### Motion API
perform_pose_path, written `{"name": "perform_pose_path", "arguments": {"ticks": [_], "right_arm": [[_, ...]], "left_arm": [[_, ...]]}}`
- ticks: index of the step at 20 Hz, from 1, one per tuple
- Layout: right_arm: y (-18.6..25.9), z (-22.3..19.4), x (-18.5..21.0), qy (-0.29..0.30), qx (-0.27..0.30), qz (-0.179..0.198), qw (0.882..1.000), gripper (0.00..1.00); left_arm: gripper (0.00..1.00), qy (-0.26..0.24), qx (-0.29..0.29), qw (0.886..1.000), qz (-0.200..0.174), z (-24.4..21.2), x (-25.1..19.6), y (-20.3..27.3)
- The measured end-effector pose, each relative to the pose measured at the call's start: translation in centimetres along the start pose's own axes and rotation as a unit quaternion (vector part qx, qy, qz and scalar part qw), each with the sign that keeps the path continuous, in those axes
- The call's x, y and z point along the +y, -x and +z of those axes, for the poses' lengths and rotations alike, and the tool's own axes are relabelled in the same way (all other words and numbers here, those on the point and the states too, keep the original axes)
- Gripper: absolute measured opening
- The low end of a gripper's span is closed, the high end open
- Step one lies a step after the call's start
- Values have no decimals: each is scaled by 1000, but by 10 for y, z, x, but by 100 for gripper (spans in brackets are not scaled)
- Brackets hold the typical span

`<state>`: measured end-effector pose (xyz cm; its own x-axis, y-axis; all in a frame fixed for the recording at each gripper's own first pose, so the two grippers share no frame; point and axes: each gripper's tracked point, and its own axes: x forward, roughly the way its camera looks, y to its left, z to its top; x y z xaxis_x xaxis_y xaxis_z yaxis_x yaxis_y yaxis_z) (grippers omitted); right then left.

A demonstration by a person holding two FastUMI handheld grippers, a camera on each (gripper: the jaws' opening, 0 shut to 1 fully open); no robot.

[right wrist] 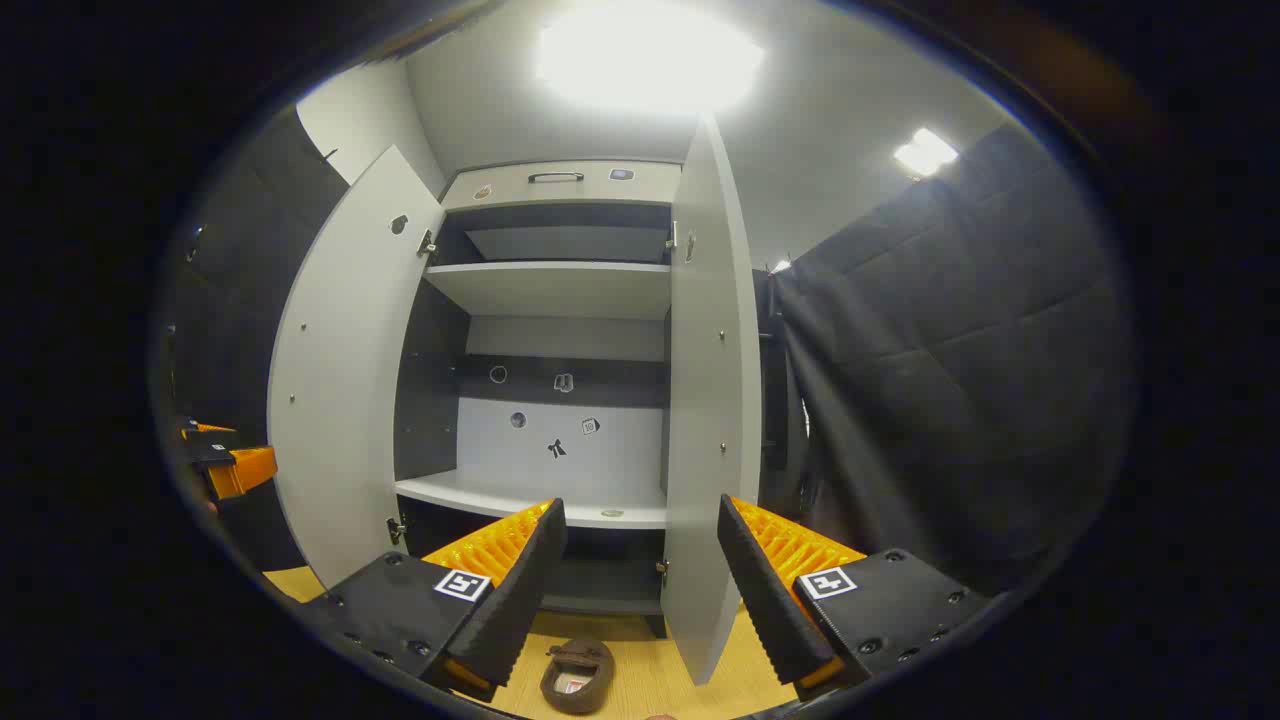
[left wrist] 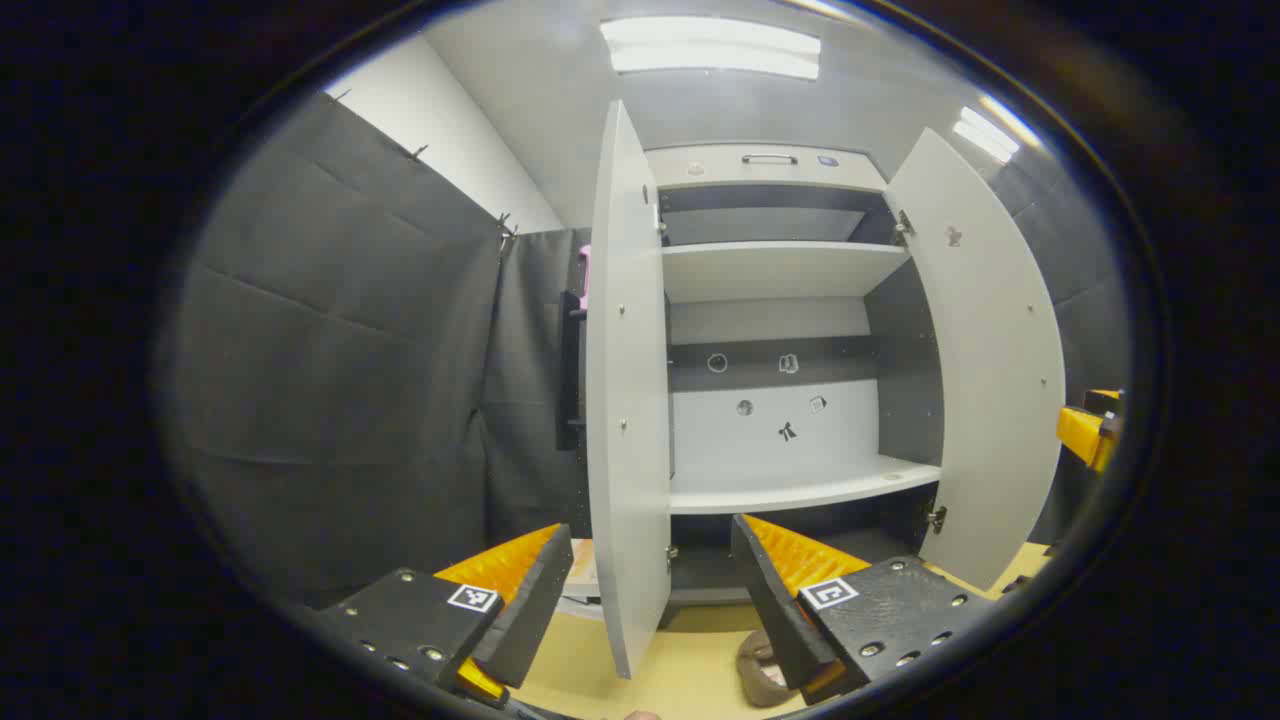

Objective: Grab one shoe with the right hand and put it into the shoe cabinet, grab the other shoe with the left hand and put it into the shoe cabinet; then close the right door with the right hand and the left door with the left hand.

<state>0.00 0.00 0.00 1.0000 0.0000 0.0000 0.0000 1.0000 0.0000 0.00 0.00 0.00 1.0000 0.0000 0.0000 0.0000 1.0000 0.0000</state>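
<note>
The white shoe cabinet (left wrist: pixel 770 270) (right wrist: pixel 555 290) stands ahead with both doors swung wide and its shelves bare. Its left door (left wrist: pixel 625 400) sits edge-on between my left gripper's fingers; its right door (right wrist: pixel 705 400) sits likewise in the right gripper view. A brown shoe (right wrist: pixel 577 675) (left wrist: pixel 758 668) lies on the wooden floor in front of the cabinet. My left gripper (left wrist: pixel 650 600) is open, holding nothing. My right gripper (right wrist: pixel 640 590) is open too, above and just behind the shoe. The other gripper (left wrist: pixel 1088 432) (right wrist: pixel 225 462) shows at each view's edge.
Black cloth walls (left wrist: pixel 350 380) (right wrist: pixel 950 400) close in both sides of the cabinet. The right door (left wrist: pixel 985 370) and left door (right wrist: pixel 335 380) jut out toward me. A light wooden floor (left wrist: pixel 690 670) runs up to the cabinet's base.
</note>
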Motion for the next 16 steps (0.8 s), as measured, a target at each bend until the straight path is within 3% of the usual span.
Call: {"name": "perform_pose_path", "arguments": {"ticks": [12,13,16], "right_arm": [[-3,0,-1,-6,0,6,1000,96],[-5,0,0,-6,0,7,1000,92],[-9,-1,0,-9,1,8,1000,96]], "left_arm": [[86,-13,-9,1000,3,7,-7,5],[86,-12,-8,1000,4,6,-7,5],[85,-15,-8,1000,5,6,-8,2]]}}
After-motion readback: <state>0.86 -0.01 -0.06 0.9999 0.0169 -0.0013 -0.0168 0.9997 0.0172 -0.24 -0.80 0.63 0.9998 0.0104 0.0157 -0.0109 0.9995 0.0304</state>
